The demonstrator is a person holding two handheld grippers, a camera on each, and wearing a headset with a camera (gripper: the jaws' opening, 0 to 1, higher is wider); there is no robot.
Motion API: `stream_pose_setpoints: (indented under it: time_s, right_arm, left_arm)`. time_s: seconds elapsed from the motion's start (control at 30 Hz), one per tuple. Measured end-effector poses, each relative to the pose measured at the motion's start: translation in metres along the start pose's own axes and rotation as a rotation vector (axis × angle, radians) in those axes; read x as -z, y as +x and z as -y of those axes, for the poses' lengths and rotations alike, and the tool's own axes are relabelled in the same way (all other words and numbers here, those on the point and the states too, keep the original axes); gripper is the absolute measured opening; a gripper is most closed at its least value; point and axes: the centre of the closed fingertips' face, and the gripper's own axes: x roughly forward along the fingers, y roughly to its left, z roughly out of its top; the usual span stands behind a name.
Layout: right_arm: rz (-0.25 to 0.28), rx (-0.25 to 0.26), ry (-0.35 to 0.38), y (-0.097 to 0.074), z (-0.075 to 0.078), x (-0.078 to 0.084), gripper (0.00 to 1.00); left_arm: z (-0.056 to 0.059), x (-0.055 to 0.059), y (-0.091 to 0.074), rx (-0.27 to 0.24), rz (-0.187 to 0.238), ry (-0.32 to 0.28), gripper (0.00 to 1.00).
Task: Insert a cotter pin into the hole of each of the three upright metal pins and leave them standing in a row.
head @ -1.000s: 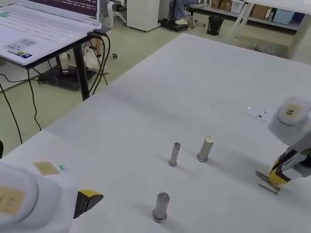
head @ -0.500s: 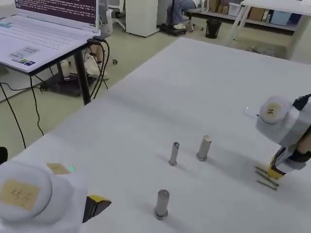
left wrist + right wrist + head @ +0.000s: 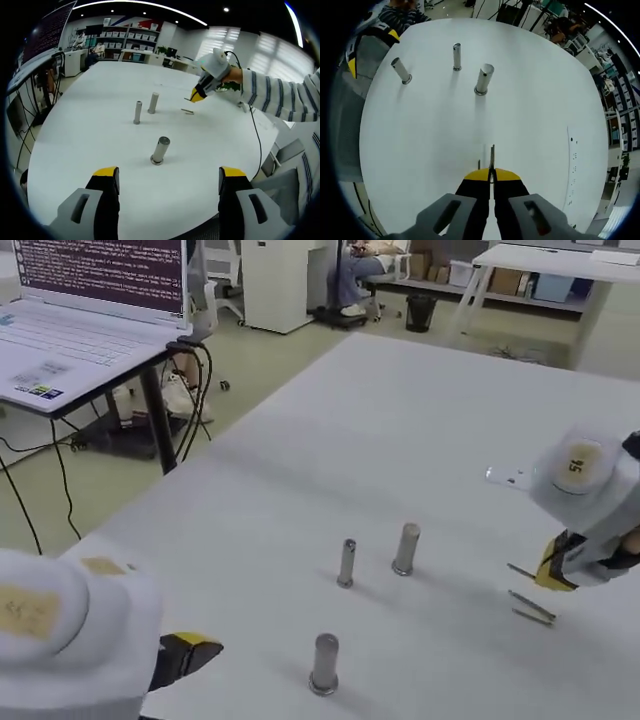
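Note:
Three upright metal pins stand on the white table: a thin one, a thicker one to its right, and a thick one nearer to me. My right gripper hovers to the right of them, shut on a cotter pin that sticks out from its jaws. Two more cotter pins lie on the table just below it. My left gripper is open and holds nothing, a short way in front of the nearest pin. In the head view the left gripper is at the bottom left.
A laptop sits on a side table beyond the far left edge, with cables hanging from it. A small clear plastic piece lies on the table behind the right gripper. Bare table top stretches beyond the pins.
My right gripper has risen off the table with one cotter pin held in its jaws, leaving two lying there. The head camera has tilted up a little.

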Motion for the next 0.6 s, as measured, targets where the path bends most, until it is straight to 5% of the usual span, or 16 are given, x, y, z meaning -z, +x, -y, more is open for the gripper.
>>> stream_pose_setpoints:
  time_s: [0.33, 0.6]
  right_arm:
    - [0.215, 0.132, -0.235, -0.061, -0.027, -0.048, 0.00]
    - [0.302, 0.212, -0.330, -0.096, -0.057, -0.077, 0.00]
  left_arm:
    - [0.001, -0.020, 0.003, 0.022, 0.066, -0.013, 0.69]
    - [0.010, -0.041, 0.007, 0.085, 0.129, -0.052, 0.63]
